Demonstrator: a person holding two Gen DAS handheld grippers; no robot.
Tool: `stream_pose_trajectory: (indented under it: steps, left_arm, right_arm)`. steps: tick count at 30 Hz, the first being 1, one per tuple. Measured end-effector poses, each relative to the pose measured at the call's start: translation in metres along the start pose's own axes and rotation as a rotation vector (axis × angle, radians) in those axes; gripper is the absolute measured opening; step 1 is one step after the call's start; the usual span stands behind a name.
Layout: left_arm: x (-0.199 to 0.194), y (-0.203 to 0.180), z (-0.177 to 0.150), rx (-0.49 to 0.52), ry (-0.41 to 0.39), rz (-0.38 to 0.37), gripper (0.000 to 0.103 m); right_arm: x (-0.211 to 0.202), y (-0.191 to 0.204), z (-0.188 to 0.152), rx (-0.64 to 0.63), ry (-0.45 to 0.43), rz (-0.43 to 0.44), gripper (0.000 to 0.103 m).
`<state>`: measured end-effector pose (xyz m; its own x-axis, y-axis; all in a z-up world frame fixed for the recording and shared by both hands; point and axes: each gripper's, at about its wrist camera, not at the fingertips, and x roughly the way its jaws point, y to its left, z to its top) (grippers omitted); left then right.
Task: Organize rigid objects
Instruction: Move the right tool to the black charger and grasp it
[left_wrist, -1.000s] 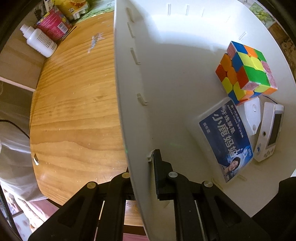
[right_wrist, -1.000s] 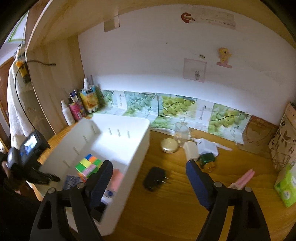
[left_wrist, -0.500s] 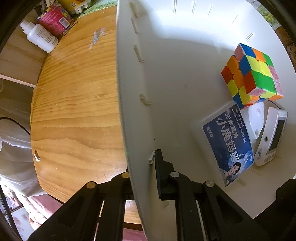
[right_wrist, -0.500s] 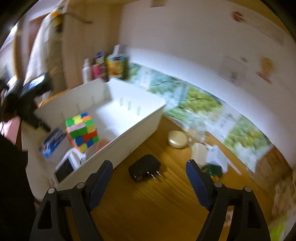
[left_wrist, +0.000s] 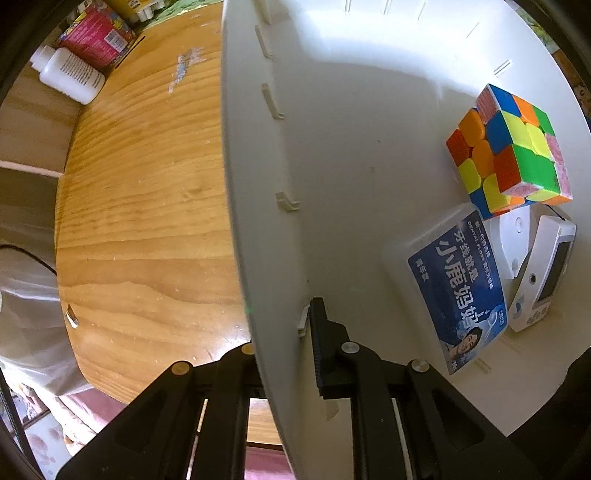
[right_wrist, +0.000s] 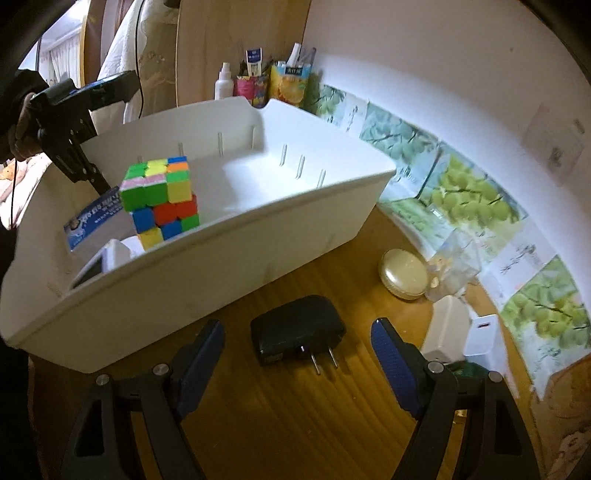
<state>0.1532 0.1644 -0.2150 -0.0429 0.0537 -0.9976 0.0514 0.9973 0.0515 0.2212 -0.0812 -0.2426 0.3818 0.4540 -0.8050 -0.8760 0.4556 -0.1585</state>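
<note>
My left gripper (left_wrist: 284, 332) is shut on the left wall of a white plastic bin (left_wrist: 255, 192), one finger outside and one inside. In the bin lie a colourful puzzle cube (left_wrist: 509, 151), a blue-labelled floss box (left_wrist: 458, 288) and a white device with a screen (left_wrist: 543, 277). In the right wrist view the bin (right_wrist: 229, 240) stands on the wooden table, with the cube (right_wrist: 162, 195) inside and the left gripper (right_wrist: 74, 147) at its far wall. My right gripper (right_wrist: 297, 339) is open and empty, low over a black plug adapter (right_wrist: 295, 328) that lies between its fingers.
A round gold tin (right_wrist: 404, 273), a white charger (right_wrist: 480, 336) and a small clear bag (right_wrist: 448, 269) lie right of the adapter. Bottles and cartons (right_wrist: 258, 81) stand behind the bin by the wall. A white bottle (left_wrist: 70, 74) lies at the table's far left.
My right gripper has swung left and dropped toward the table, bringing the black adapter between its open fingers. The left gripper keeps its hold on the bin wall.
</note>
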Motion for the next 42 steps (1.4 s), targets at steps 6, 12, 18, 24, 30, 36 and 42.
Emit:
stream_pose_trajectory:
  steps: [6,12,18,24,30,36,42]
  left_arm:
    - [0.002,-0.004,0.019,0.042,0.027,0.033,0.017]
    - [0.003,-0.007,0.039,0.118,0.051,0.035,0.017]
    - [0.001,-0.003,0.056,0.097,0.024,0.068,0.017]
    - [-0.001,-0.002,0.068,0.072,0.007,0.093,0.017]
    - [-0.005,-0.008,0.07,0.053,-0.014,0.101,0.017]
    - [-0.007,-0.003,0.05,0.041,-0.051,0.117,0.017]
    - [-0.015,-0.008,0.037,0.032,-0.068,0.122,0.015]
  right_arm:
    - [0.014,-0.002,0.001,0.022,0.009,0.035,0.082]
    - [0.021,-0.004,0.0,0.044,0.013,0.06,0.079]
    - [0.027,-0.006,-0.001,0.052,0.031,0.079,0.066]
    - [0.028,-0.005,0.001,0.055,0.039,0.089,0.065]
    - [0.026,-0.002,0.0,0.053,0.048,0.105,0.065]
    - [0.014,-0.002,0.001,0.091,0.039,0.07,0.065]
    - [-0.004,-0.004,0.004,0.131,0.029,0.02,0.065]
